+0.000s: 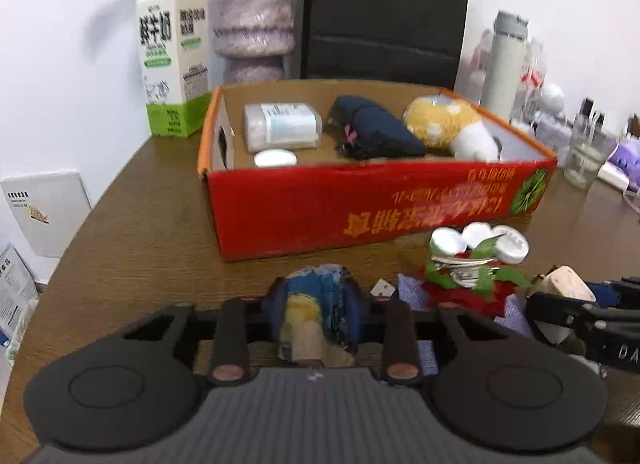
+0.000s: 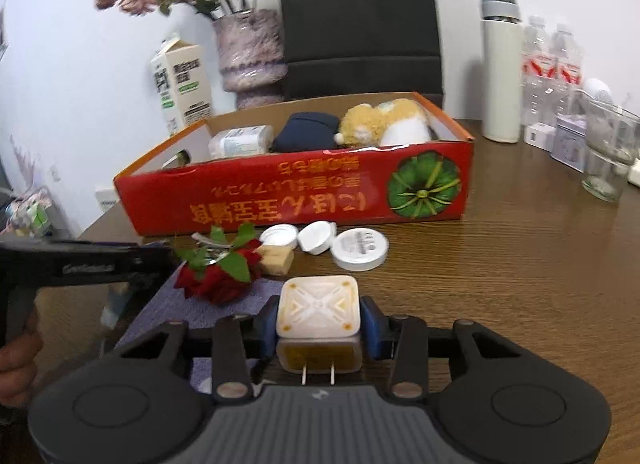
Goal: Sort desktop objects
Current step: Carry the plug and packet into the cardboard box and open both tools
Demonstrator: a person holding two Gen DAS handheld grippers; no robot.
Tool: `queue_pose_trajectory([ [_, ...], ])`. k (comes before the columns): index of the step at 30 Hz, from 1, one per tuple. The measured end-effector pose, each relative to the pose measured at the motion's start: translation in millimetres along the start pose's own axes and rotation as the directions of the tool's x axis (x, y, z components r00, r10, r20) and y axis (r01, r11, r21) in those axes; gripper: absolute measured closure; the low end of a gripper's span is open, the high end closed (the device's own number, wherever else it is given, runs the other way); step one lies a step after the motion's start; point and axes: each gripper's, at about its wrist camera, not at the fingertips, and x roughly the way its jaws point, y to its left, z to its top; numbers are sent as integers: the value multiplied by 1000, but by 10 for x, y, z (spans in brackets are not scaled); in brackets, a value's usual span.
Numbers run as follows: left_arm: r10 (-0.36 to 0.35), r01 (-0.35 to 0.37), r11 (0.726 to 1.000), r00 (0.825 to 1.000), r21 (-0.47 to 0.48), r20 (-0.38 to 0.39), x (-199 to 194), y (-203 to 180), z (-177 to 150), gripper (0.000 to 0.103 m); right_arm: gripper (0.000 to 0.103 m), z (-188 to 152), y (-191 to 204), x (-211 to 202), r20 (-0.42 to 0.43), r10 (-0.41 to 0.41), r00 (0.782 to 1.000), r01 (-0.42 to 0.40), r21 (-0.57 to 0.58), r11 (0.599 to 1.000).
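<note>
Red box: front wall carries large orange-yellow East Asian characters, printed upside down, beside a green fruit emblem; individual characters not legible. Milk carton: bold dark Chinese characters on its white face, with smaller green label lines below, too blurred to read. Other gripper's black body: pale letters "DA", cut off at the frame edge.
</note>
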Motion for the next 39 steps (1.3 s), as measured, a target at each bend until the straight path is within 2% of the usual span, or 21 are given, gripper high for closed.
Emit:
queue_pose_trajectory([
  [5,-15,17,999,999,-47,44,-222,64,117,84,65,85,-178,-271,84,52,995,-62,113,992],
  [7,-34,43,995,995,-92,89,-403,147,241,84,65,167,-212,-433,129,67,989,-84,129,988],
  [11,-64,85,990,983,-116,172,-629,269,625,84,65,469,-266,-667,191,143,971,-165,102,981],
  [13,-80,99,990,982,-103,171,-570,252,909,83,65,705,-269,-652,197,186,963,-201,58,978],
  [16,-117,130,985,987,-115,107,-210,151,1283,83,65,1121,-239,-374,178,207,962,-212,9,977],
  [18,-95,100,988,994,-120,51,141,48,1450,83,65,1387,-238,-6,106,197,975,-197,-8,980],
  [21,-58,44,990,993,-134,-100,753,-75,1583,83,65,1654,-202,601,-37,95,995,-97,-35,995],
  [24,15,-28,997,982,-67,-189,1173,-228,1576,83,65,1735,-110,1054,-135,-9,991,-6,-112,994],
  [26,24,-39,998,969,-54,-245,1361,-243,1550,81,65,1688,-43,1239,-173,-60,983,28,-180,983],
  [28,-2,-18,997,965,-73,-262,1466,-198,1537,68,65,1619,7,1390,-200,-107,974,57,-242,969],
  [30,2,-27,995,967,-93,-256,1504,-161,1507,57,65,1569,26,1501,-226,-123,966,59,-269,961],
  [32,0,-27,994,970,-104,-244,1459,-114,1474,55,65,1550,13,1555,-230,-124,965,59,-270,961],
  [35,2,-24,995,974,-95,-228,1350,-81,1502,42,65,1517,-37,1554,-226,-101,969,43,-249,968],
  [37,6,-24,996,980,-85,-201,1202,-74,1525,25,65,1530,-68,1514,-228,-80,970,26,-230,973],
  [39,25,-37,997,985,-70,-169,1016,-78,1553,19,59,1584,-98,1397,-208,-48,977,5,-206,979],
])
